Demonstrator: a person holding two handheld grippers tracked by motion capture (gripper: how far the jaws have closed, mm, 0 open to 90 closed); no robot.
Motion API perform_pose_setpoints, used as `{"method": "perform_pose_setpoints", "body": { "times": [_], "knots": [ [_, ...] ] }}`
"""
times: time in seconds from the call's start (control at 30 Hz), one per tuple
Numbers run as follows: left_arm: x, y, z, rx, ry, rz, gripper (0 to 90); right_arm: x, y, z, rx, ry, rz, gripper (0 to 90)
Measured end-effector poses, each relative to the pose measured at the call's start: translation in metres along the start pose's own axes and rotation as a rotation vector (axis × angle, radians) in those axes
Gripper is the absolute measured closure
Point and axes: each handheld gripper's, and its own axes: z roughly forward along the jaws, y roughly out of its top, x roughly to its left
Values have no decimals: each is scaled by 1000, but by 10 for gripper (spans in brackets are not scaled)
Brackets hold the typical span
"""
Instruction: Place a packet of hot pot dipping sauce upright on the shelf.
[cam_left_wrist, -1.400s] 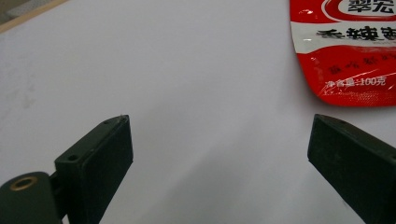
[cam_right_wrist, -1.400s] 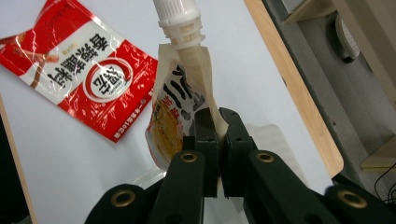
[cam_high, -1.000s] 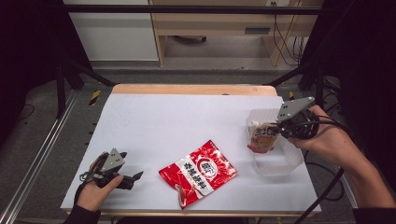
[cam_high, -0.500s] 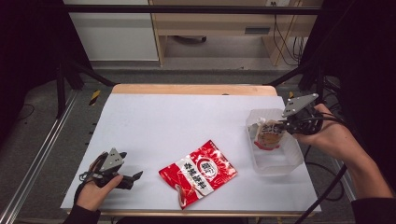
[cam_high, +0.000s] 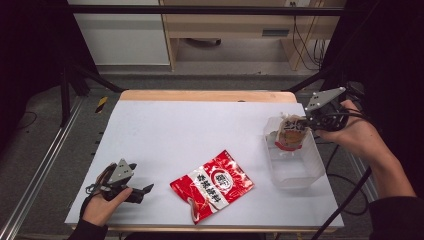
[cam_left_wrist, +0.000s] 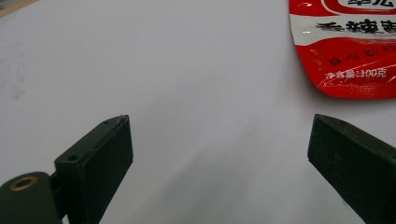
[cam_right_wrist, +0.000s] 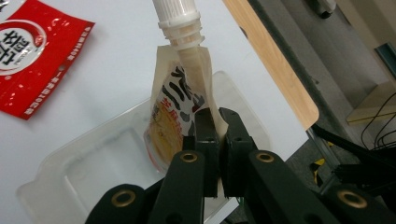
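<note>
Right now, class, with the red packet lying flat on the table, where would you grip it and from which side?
Grip the red packet by its sealed edge nearest the open left gripper, sliding in level from that side. It lies flat on the white table, so only a thin rim offers the jaws something to pinch; the bulging middle would likely slip.

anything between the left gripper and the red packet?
Nothing: bare white table between the left gripper and the red packet. The high view shows the gap; the left gripper view shows bare surface up to the packet's edge.
</note>
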Motion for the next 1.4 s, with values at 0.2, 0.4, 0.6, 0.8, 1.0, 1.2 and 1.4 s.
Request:
{"method": "perform_pose_setpoints", "body": {
  "times": [0.2, 0.4, 0.6, 0.8, 1.0, 1.2, 1.4],
  "knots": [
    [0, 0, 0, 4, -2, 2, 65, -6, 1, 7, -13, -28, 10, 879],
    [0, 0, 1, 6, -2, 4, 65, -7, 2, 14, -13, -57, 8, 878],
    [0, -1, 1, 7, -6, 1, 65, -5, 2, 20, -8, -68, 2, 877],
    [-2, -1, 3, 19, -14, 9, 64, -2, -2, 27, -5, -63, 1, 877],
    [-2, -1, 4, 23, -15, 11, 65, -1, -6, 34, 0, -63, 3, 876],
    [-3, -1, 5, 26, -17, 9, 64, 1, -11, 40, 10, -49, 14, 875],
    [-3, -1, 5, 31, -21, 11, 64, 5, -17, 45, 19, -17, 13, 873]
  ]
}}
